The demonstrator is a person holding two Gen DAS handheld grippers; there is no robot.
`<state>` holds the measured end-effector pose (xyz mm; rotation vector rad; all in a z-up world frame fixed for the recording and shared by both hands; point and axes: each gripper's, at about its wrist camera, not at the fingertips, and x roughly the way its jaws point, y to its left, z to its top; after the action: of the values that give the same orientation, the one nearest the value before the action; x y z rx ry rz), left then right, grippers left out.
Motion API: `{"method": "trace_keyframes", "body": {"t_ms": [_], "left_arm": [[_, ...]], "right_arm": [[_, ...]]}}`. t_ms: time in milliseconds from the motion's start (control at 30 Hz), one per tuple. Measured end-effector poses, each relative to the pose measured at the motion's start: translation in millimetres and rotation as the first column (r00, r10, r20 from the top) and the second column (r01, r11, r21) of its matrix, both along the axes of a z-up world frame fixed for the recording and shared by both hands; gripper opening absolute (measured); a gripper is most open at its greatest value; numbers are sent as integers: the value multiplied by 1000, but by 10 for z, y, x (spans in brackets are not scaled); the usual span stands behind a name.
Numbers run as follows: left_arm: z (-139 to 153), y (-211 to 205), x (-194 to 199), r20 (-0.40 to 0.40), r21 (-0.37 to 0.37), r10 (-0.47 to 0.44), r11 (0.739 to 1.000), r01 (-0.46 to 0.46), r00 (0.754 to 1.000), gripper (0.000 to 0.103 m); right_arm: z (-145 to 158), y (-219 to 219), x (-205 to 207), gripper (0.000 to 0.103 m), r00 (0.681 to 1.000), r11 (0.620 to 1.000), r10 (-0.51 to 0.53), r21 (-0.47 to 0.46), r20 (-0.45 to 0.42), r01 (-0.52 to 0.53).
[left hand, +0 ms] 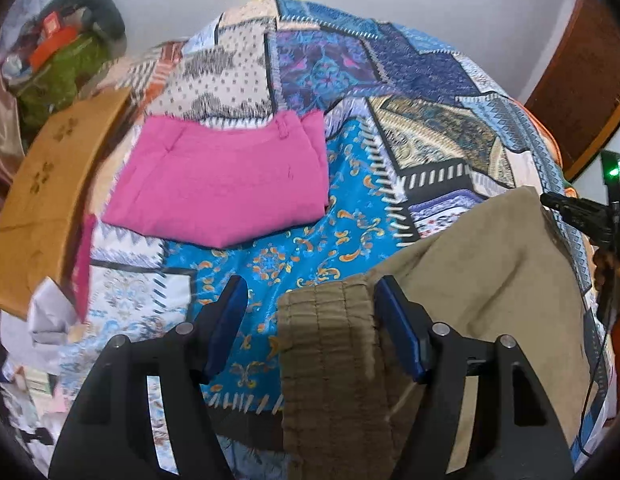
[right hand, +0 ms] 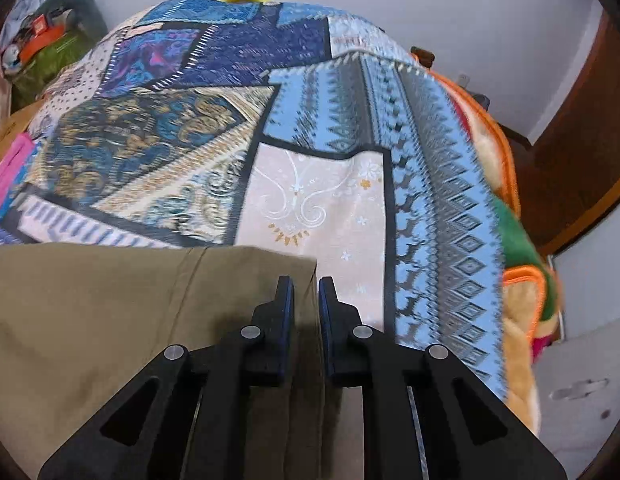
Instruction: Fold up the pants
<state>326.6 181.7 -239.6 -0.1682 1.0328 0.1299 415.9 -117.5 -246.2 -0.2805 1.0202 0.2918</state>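
Olive-khaki pants (left hand: 461,280) lie on a patchwork bedspread (left hand: 310,240). In the left wrist view my left gripper (left hand: 310,300) is open, its jaws wide apart, with the ribbed waistband (left hand: 329,344) lying between them against the right finger. In the right wrist view my right gripper (right hand: 306,296) is shut on the right edge of the pants (right hand: 110,320), with cloth pinched between the pads. The right gripper also shows at the right edge of the left wrist view (left hand: 581,216).
A folded pink garment (left hand: 226,184) lies further back on the bed. A tan cardboard box (left hand: 42,196) stands at the left, with a green bag and clutter (left hand: 62,60) behind. An orange-edged blanket (right hand: 505,208) lies at the bed's right. A wooden door (right hand: 581,140) is beyond.
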Motion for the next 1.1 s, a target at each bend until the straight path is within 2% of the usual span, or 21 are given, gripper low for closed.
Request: {"method": "trace_keyframes", "body": {"t_ms": [33,133,167,233,367,433,533,600,667,767,967,1100], "left_arm": [[77,-22,-29,15,0,-10,1000,10,1000,68],[255,-122,-78,44,-24,-54,998,55,998,68],[294,-170,-89,51,-26,-67,997,68,996,68],[347,-322,-101,59,-19,-104,994,105,993,69],[288,-557,-85,32,-2,-159,987,159,987,74],[195,-657,-67,-2,2,-180,984,180,984,74],[15,-768,-60,-63,-9,-214,977,214,975,74],[-81,-834,-102,-83,24,-228,973,231,970,74],[-107,-924,-194,-73,89,-254,962,260,965,75],[-87,-984,-345,-57,134,-272,952,277,961,75],[-21,-861,-584,-31,92,-229,969,231,973,80],[-2,-829,-835,-23,99,-221,970,222,975,81]], "right_arm": [[93,-11,-52,18,1000,1000,12,22,1,-12],[400,2,-292,52,998,989,61,135,8,-61],[499,25,-399,56,996,981,84,172,24,-87],[641,136,-584,58,989,966,142,215,37,-146],[707,472,-787,71,971,931,238,285,-10,-226],[644,629,-884,71,962,921,271,302,-38,-247],[478,863,-929,71,954,928,289,270,-78,-258],[299,935,-931,71,945,933,296,252,-137,-256],[143,941,-1018,71,935,939,308,217,-175,-268],[195,840,-1261,71,934,932,339,178,-111,-316],[264,472,-1485,71,943,939,296,225,-152,-259],[272,260,-1673,71,949,944,271,236,-160,-230]]}}
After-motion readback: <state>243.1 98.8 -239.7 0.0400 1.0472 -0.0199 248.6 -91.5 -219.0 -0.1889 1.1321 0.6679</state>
